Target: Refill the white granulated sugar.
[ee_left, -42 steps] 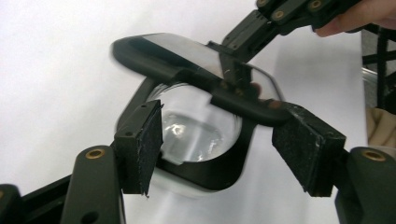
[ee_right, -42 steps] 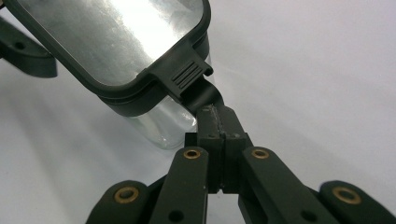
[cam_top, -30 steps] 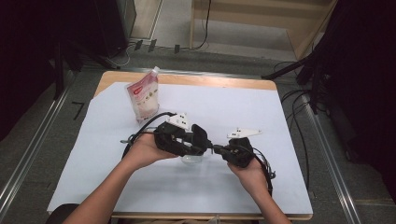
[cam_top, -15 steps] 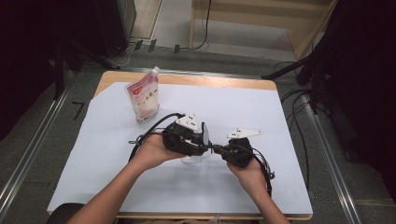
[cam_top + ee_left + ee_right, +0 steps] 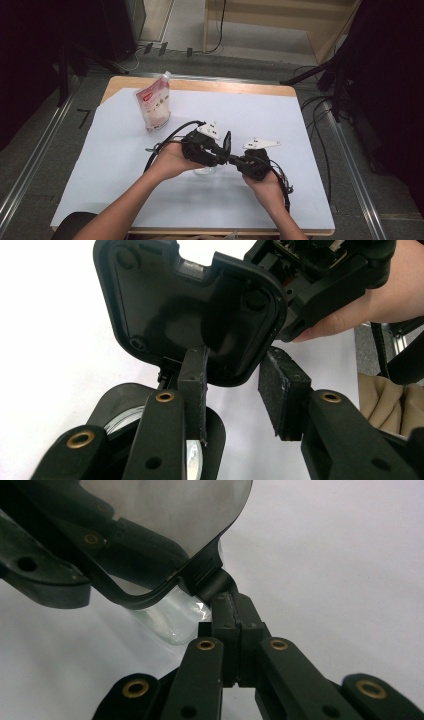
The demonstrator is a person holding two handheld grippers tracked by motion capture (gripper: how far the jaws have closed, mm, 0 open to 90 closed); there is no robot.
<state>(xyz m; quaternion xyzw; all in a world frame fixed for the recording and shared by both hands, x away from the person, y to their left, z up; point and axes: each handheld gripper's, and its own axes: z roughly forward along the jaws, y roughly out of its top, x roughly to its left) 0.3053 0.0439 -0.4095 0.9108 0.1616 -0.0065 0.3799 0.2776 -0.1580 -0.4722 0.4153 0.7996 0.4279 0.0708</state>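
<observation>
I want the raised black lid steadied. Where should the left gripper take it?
The lid, by its thin lower edge, from below: it stands raised, and the right gripper pinches its tab. The jaws of the left gripper have just been closing with that edge between them, not pressing.

Left gripper (image 5: 226, 145): held in left hand (image 5: 172, 161), jaws parted, just been closing. Right gripper (image 5: 234, 159): held in right hand (image 5: 265, 186), jaws pressed together. Forearms converge mid-table.
</observation>
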